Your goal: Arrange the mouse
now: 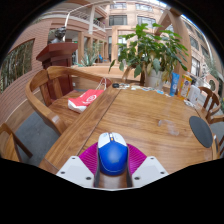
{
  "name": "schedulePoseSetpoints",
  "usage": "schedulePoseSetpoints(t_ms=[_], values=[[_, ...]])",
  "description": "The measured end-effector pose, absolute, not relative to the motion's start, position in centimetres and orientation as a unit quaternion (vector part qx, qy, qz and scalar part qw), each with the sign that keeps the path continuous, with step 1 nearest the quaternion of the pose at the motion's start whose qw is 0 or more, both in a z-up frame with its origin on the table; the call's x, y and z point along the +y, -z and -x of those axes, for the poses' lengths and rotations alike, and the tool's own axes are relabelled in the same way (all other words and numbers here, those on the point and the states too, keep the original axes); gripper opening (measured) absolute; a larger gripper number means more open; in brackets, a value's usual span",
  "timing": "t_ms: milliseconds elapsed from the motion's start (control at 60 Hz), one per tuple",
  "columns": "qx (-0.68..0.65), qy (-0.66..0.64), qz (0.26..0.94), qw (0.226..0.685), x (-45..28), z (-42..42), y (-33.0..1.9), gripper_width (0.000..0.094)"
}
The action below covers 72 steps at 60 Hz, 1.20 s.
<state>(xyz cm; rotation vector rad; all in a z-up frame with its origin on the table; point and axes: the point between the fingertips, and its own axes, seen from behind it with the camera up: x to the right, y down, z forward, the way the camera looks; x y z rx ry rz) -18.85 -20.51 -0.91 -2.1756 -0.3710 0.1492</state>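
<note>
A blue and white mouse [112, 155] sits between the two fingers of my gripper [112, 160], its white nose pointing away from me. The magenta pads [89, 158] press on both of its sides. The mouse hangs over the near part of a wooden table [130, 115]. The gripper is shut on the mouse.
A red and white flat thing [86, 99] lies on the seat of a wooden chair [55, 85] left of the table. A potted plant [150, 50] stands at the table's far end, with small items [178, 84] beside it. A dark round pad [202, 130] lies at the right.
</note>
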Motion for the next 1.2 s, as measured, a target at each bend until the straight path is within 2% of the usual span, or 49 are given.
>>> schedulePoseSetpoints(t_ms=[67,117,217,300,333,383,450,500,533,550,567,583,633,667,750,833,967,1050,1117,1200], values=[[-0.149,-0.071,0.872,0.461,-20.2,18.8,-1.0,0.0370],[-0.147,-0.088,0.858,0.485,-19.7,18.9,-4.2,0.0371],[-0.134,-0.131,0.814,0.550,-18.5,17.9,-13.7,0.0370],[-0.116,-0.139,0.768,0.615,-16.7,14.5,-22.6,0.0371],[-0.106,-0.129,0.753,0.636,-15.5,11.8,-24.9,0.0371],[-0.093,-0.107,0.736,0.662,-14.3,7.8,-27.6,0.0369],[-0.069,-0.072,0.736,0.670,-11.2,2.1,-28.4,0.0369],[-0.047,-0.040,0.750,0.659,-9.1,-2.8,-26.6,0.0367],[-0.032,-0.019,0.759,0.649,-8.3,-6.2,-24.3,0.0366],[-0.024,-0.010,0.764,0.645,-8.1,-8.1,-22.1,0.0366],[-0.016,0.001,0.774,0.633,-6.8,-9.2,-22.4,0.0367],[-0.010,0.011,0.783,0.622,-6.2,-10.5,-21.2,0.0367],[0.011,0.032,0.810,0.586,-4.9,-14.1,-17.3,0.0367],[0.024,0.041,0.824,0.565,-5.1,-16.5,-12.5,0.0367],[0.042,0.058,0.855,0.513,-5.0,-20.5,-7.9,0.0369],[0.058,0.052,0.873,0.481,-5.1,-22.0,-3.6,0.0383],[0.066,0.043,0.889,0.451,-5.4,-22.7,-0.5,0.0438],[0.057,0.044,0.896,0.439,-5.7,-22.6,0.6,0.0511],[0.053,0.039,0.897,0.437,-5.9,-22.3,0.5,0.0592],[0.046,0.049,0.890,0.451,-6.4,-22.3,-1.0,0.0789]])
